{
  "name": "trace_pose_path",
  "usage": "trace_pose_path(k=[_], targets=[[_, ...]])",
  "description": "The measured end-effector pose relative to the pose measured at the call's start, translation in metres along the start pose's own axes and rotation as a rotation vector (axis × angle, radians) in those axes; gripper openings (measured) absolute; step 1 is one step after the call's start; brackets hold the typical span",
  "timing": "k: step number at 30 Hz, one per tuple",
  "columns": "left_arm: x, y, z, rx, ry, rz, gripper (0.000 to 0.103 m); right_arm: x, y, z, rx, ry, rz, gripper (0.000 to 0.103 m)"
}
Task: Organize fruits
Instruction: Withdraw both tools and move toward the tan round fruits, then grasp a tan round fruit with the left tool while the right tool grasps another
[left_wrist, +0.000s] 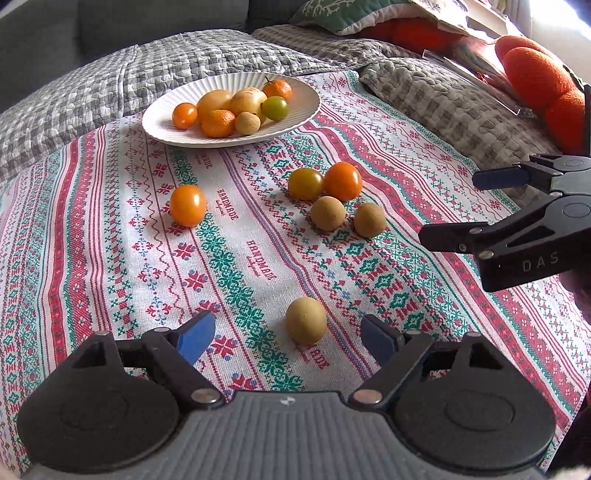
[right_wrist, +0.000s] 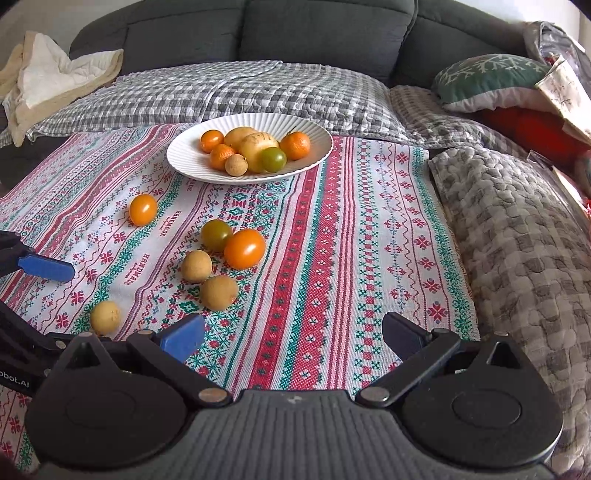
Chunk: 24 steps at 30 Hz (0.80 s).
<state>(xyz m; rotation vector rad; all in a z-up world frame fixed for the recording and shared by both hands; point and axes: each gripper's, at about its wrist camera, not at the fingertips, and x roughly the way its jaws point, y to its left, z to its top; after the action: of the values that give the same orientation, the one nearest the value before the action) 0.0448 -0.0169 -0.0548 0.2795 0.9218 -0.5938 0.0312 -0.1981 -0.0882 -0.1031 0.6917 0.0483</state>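
Reaching down toward the lone round tan fruit (left_wrist: 306, 321), the left gripper (left_wrist: 288, 334) is framing it between two blue-padded fingers (left_wrist: 195, 334) that are standing wide apart; neither pad is pressing on the skin, so nothing is being held. The fruit is sitting on the red, green and white patterned woven cloth (left_wrist: 110, 240), well short of the white ribbed plate (left_wrist: 155, 122), which is already carrying a small heap of orange, yellow and green fruit. In my judgement the step in hand is a pick for transfer to that plate.

Doing it well is a matter of centring: the fruit is lying nearer the right-hand finger than the left one, so the tool is wanting a small shift that way before the pads come in. The fruit is round and probably free to roll, so both pads should be meeting it at its widest part together, low near the cloth, with a gentle squeeze.

The right gripper (right_wrist: 291, 336) is hovering nearer than the plate, its jaws likewise spread with only cloth between them. Whether the left fingertips are brushing the cloth is hard to say from these angles. Four more loose fruits are clustering between the tan fruit and the plate.
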Motion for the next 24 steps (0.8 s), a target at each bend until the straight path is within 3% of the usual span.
trace_pose_path(k=[9, 12, 19, 24], targets=[[0.001, -0.003, 0.002, 0.002, 0.027, -0.069, 0.040, 0.015, 0.005, -0.002, 0.007, 0.040, 0.079, 0.099], [0.002, -0.005, 0.005, 0.014, 0.029, -0.059, 0.025, 0.018, 0.009, -0.001, 0.001, 0.042, 0.094, 0.096], [0.004, -0.002, 0.010, -0.009, 0.038, -0.039, 0.025, 0.027, 0.023, 0.005, -0.034, 0.036, 0.102, 0.083], [0.005, 0.000, 0.012, -0.033, 0.042, -0.015, 0.025, 0.033, 0.033, 0.010, -0.047, 0.029, 0.087, 0.065]])
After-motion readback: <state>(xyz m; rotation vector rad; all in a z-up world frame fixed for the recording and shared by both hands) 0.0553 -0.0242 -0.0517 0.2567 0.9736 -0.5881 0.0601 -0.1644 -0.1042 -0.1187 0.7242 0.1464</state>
